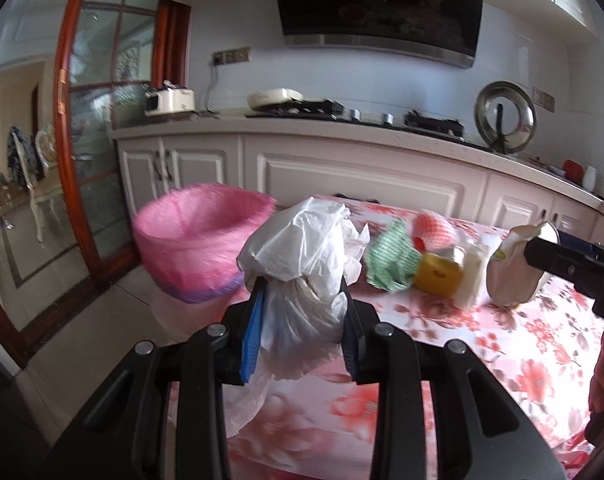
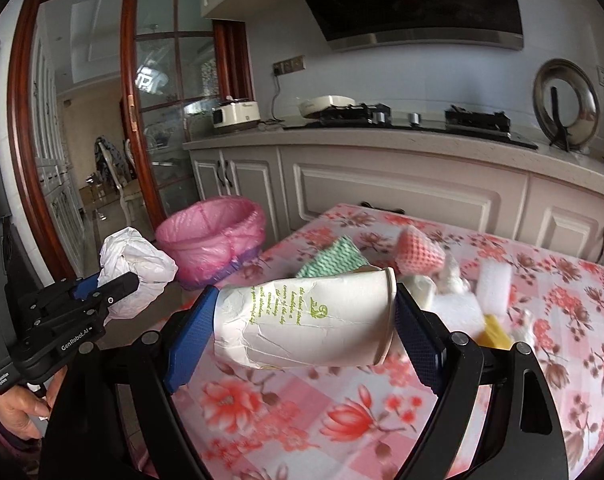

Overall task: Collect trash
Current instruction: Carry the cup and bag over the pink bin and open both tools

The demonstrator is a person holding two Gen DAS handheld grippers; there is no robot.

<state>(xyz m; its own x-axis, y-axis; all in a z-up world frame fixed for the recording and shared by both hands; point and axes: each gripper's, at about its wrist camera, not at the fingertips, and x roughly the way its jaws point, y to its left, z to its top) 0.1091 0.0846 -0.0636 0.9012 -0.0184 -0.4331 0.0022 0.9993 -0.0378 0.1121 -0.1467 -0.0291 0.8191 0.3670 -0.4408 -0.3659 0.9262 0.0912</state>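
Progress looks partial, judged from how things lie: two pieces of trash are up off the tabletop and the rest is not; nearest in the left wrist view, the left hand-held gripper [image 1: 302, 300] pinches a crumpled white plastic bag [image 1: 302, 248] between its blue pads, the bag bulging above the fingertips and a loose tail hanging below; nearest in the right wrist view, the right hand-held gripper [image 2: 305, 312] clamps a crushed white paper cup [image 2: 302, 316] lying sideways, one pad against its dented base and the other against its rim, so the jaws stand wide but are filled; both loads hang above the pink floral tabletop [image 2: 321, 420], not yet in the bin.

Further off on the cloth a small heap is left: a green-and-white patterned cloth [image 2: 329, 256], a pink foam fruit net [image 2: 417, 256], a yellow sponge block [image 1: 437, 276], a white foam block [image 2: 493, 284] and some white scraps too blurred to name; beyond the table's far left corner stands the round bin lined with a pink plastic bag [image 1: 198, 240], and nothing can be made out inside it from here.

Writing: green print runs along the cup, with a small emblem, but the words are too small and creased to read; the side of the left tool, seen from the right wrist, reads "GenRobot.AI", with a smaller label below it that I cannot read with confidence.
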